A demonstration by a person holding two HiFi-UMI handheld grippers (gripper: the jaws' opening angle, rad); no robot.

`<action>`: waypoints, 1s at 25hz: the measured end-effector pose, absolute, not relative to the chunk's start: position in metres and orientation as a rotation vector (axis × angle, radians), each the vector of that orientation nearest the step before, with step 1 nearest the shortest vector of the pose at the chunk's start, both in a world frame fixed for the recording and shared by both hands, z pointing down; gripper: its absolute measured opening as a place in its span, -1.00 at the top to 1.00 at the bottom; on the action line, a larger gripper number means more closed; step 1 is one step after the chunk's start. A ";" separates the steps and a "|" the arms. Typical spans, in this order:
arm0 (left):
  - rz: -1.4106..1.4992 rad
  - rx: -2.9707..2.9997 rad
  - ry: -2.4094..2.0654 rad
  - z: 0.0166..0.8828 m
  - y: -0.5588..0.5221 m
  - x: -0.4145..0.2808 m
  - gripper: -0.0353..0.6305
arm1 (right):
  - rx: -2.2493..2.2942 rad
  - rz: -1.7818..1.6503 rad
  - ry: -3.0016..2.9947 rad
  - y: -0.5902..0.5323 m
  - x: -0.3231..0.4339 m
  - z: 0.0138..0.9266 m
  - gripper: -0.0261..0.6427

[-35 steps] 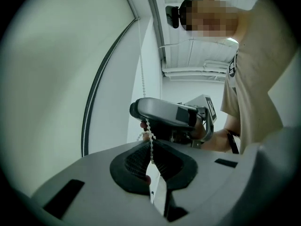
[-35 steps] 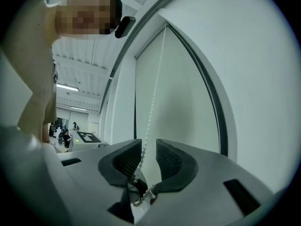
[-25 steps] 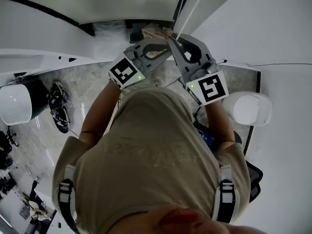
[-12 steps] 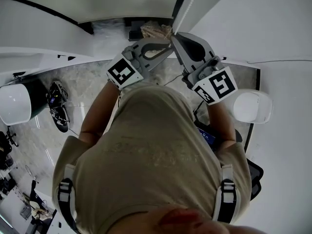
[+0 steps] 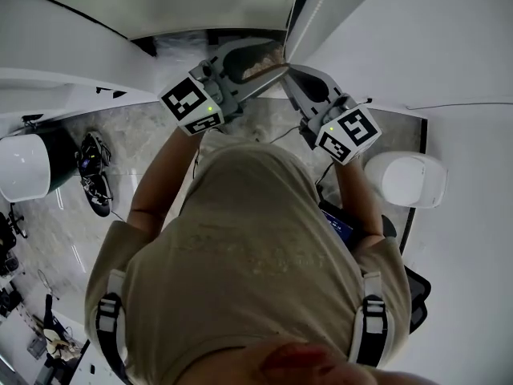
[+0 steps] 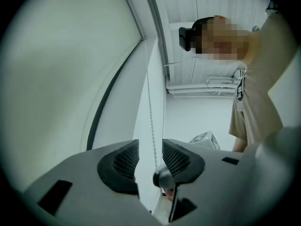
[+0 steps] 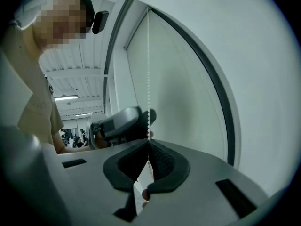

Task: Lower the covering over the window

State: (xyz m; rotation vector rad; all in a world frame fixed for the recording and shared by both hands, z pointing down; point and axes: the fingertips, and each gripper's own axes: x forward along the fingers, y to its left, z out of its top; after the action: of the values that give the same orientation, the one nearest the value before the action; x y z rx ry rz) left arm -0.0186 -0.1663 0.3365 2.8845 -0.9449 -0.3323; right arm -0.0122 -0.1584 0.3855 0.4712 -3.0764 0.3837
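White window framing surrounds the pale roller blind [image 7: 183, 88], and its bead chain [image 7: 148, 79] hangs straight down just beside it. The right gripper [image 7: 148, 142] is clamped on the chain. The left gripper [image 6: 150, 149] is opening its jaws, with the chain running loose between them.

Two claws: the left claw [image 6: 150, 163], its jaws opening with the chain loose between them, and the right claw [image 7: 147, 149], pinched on it. One bead chain [image 7: 149, 79] rises above both claws. One blind [image 7: 188, 79] lies beyond them. One person [image 5: 248, 247] is behind them. Two white domes [image 5: 409, 179] sit one out to each claw's side.
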 end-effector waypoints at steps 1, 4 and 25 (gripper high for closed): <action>-0.324 2.896 -0.951 0.328 -0.168 -0.015 0.43 | 0.453 0.391 -3.074 -0.152 -0.015 0.385 0.88; -0.244 2.941 -0.920 0.321 -0.161 0.001 0.82 | 0.441 0.398 -3.068 -0.141 -0.015 0.382 0.88; -0.211 2.846 -1.000 0.401 -0.128 -0.013 0.62 | 0.501 0.231 -3.165 -0.160 -0.009 0.359 0.89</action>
State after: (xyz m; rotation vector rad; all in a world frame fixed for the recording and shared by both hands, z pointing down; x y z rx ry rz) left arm -0.0129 -0.1282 0.4008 2.8463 -1.0003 -0.2109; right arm -0.0085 -0.1600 0.3593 0.5008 -3.1654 0.2310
